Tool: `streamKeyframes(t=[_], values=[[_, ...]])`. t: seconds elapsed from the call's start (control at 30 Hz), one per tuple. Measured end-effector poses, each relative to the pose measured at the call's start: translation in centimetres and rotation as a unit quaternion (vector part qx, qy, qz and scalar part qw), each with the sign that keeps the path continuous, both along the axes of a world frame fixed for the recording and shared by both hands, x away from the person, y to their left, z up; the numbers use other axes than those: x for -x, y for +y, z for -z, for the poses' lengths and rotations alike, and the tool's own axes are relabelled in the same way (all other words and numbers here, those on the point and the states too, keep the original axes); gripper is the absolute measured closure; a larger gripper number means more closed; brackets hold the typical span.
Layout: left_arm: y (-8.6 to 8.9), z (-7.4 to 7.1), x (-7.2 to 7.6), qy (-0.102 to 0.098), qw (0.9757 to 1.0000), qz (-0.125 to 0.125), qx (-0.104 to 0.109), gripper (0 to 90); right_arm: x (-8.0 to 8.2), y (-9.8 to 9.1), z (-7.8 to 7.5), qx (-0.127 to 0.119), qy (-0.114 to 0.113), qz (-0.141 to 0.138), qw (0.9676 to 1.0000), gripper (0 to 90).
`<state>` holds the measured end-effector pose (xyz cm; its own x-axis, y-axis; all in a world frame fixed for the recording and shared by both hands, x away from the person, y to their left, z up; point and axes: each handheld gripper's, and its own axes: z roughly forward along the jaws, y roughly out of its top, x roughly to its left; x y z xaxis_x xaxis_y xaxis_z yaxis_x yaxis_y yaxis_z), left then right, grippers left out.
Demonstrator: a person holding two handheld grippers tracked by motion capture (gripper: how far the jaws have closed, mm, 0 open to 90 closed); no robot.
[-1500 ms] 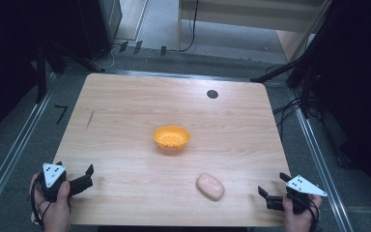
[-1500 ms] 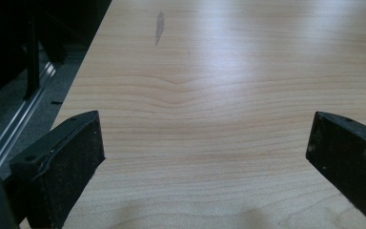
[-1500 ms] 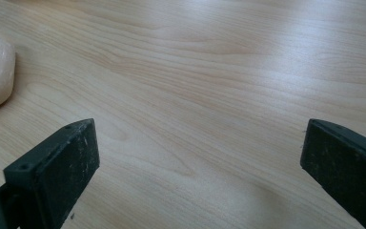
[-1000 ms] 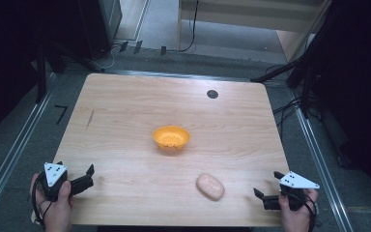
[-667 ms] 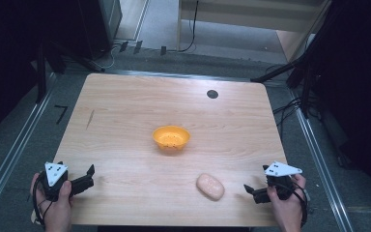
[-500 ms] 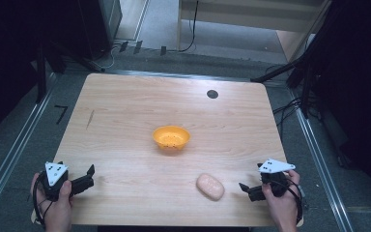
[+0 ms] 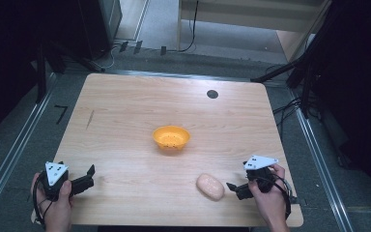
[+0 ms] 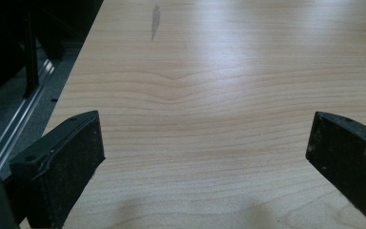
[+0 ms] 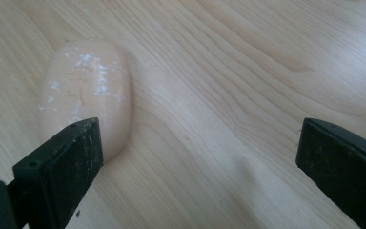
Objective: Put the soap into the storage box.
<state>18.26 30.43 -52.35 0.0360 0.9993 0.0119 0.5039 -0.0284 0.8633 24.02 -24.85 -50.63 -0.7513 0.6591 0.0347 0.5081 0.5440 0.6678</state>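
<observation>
A pale pink oval lump (image 7: pixel 209 187) lies on the wooden table (image 7: pixel 125 111) near its front edge, right of centre. An orange bowl (image 7: pixel 171 137) stands at the table's middle. My right gripper (image 7: pixel 235 187) is just right of the lump, jaws open and pointing at it. In the right gripper view the lump (image 9: pixel 86 90) lies beyond the left jaw, not between the jaws of the gripper (image 9: pixel 195 157). My left gripper (image 7: pixel 88 176) rests open at the front left corner, over bare wood (image 8: pixel 205 133).
A small black disc (image 7: pixel 212 94) sits near the table's far edge. A dark streak (image 7: pixel 91 118) marks the wood at the left. Metal rails (image 7: pixel 9 154) run along both sides of the table, with cables (image 7: pixel 290 108) on the floor at the right.
My right gripper has moved left along the front edge, from the right corner to just beside the pink lump. The left gripper has stayed put.
</observation>
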Motion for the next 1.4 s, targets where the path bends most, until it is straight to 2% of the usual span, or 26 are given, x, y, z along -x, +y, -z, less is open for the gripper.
streamKeyframes(t=[0.23, 0.37, 0.8, 1.1, 1.23, 1.4], values=[[0.0, 0.0, 0.0, 0.000, 1.0000, 0.001, 0.001, 0.0, -0.1, 1.6, -0.1, 0.006, 0.007, -0.023, 0.9997, 2.2], [0.0, 0.0, 0.0, 0.001, 1.0000, 0.002, 0.001, 0.0, -0.1, 2.4, -0.1, 0.006, 0.018, -0.031, 0.9993, 2.3], [0.0, 0.0, 0.0, 0.003, 1.0000, 0.002, 0.004, 0.0, 0.2, 4.2, 0.4, 0.013, 0.047, -0.046, 0.9978, 4.6], [0.1, 0.0, 0.0, 0.002, 1.0000, 0.001, 0.005, 0.0, 0.7, 6.2, 0.7, 0.038, 0.058, -0.057, 0.9959, 8.9], [0.0, 0.0, 0.0, 0.002, 1.0000, 0.002, 0.005, 0.0, 0.8, 6.6, 0.8, 0.046, 0.059, -0.056, 0.9956, 12.6], [0.1, 0.0, 0.0, 0.002, 1.0000, 0.002, 0.005, 0.0, 0.8, 7.0, 1.2, 0.053, 0.065, -0.059, 0.9947, 12.9]])
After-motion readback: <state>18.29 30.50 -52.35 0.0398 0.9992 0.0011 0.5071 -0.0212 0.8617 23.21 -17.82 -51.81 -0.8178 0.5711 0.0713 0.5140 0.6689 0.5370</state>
